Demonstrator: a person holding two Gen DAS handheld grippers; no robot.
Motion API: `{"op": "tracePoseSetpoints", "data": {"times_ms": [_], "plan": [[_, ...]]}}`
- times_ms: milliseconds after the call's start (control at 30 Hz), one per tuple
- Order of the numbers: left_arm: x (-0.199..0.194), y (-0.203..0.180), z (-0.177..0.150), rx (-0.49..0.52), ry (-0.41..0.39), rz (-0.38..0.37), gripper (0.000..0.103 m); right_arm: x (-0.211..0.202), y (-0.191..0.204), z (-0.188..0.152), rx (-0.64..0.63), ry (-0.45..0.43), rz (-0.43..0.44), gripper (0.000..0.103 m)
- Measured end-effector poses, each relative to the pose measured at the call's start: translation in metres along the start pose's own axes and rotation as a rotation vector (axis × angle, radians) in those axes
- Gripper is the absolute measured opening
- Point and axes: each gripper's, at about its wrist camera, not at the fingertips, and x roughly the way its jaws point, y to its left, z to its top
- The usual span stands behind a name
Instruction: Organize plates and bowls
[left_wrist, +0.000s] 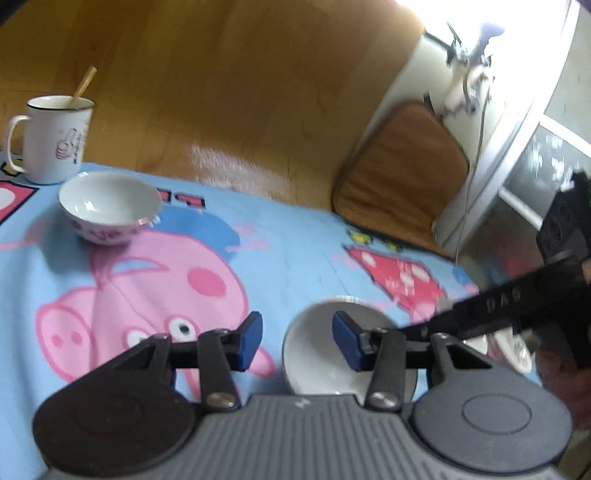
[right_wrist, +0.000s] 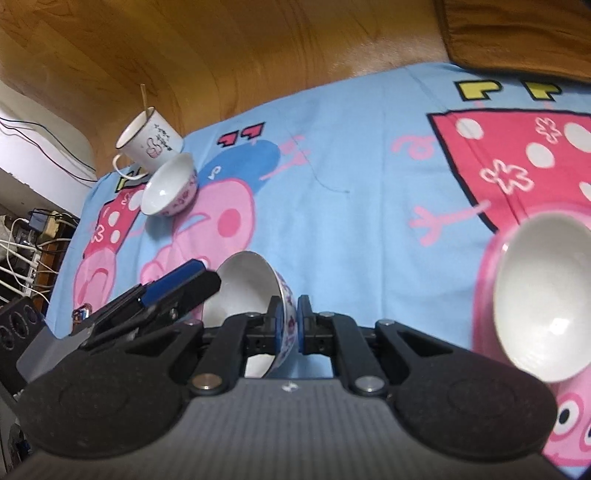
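While right tongs (right_wrist: 287, 325) pinch the rim of the near bowl (right_wrist: 255, 295) at bottom centre, left tongs (left_wrist: 297, 339) hang released beside it. Keep it level, stack into the white bowl (right_wrist: 546, 295) at right; third bowl (right_wrist: 170, 190) sits upper left by the mug (right_wrist: 149, 142).

Three white floral bowls (right_wrist: 255, 295), one tilted
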Motion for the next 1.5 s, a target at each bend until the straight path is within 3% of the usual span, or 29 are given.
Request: {"op": "tracePoseSetpoints", "data": {"times_ms": [100,167,233,467,700,867,1000,1167,1500], "plan": [[0.005,0.002,-0.005,-0.028,0.064,-0.011,0.036,-0.002,-0.002,0.0,-0.006,-0.019,-0.015,0.012],[0.007,0.005,-0.005,-0.054,0.092,-0.024,0.024,-0.005,-0.002,0.001,-0.024,-0.033,-0.026,0.014],[0.006,0.006,-0.006,-0.071,0.111,-0.034,0.018,-0.007,-0.003,0.002,-0.046,-0.042,-0.026,0.014],[0.007,0.001,-0.003,-0.086,0.132,-0.012,0.015,-0.003,-0.004,-0.001,-0.131,-0.028,-0.036,0.01],[0.003,-0.02,0.013,-0.072,0.122,-0.009,0.013,-0.026,-0.009,-0.005,-0.143,-0.1,-0.021,0.006],[0.013,-0.059,0.032,-0.009,0.12,-0.06,0.013,-0.068,-0.029,-0.005,-0.124,-0.187,-0.046,0.006],[0.039,-0.098,0.038,0.044,0.168,-0.129,0.013,-0.105,-0.058,-0.011,-0.071,-0.243,-0.096,0.007],[0.078,-0.137,0.033,0.102,0.236,-0.155,0.013,-0.128,-0.091,-0.024,-0.016,-0.28,-0.163,0.007],[0.119,-0.16,0.024,0.174,0.276,-0.065,0.016,-0.108,-0.131,-0.023,0.068,-0.266,-0.17,0.006]]}}
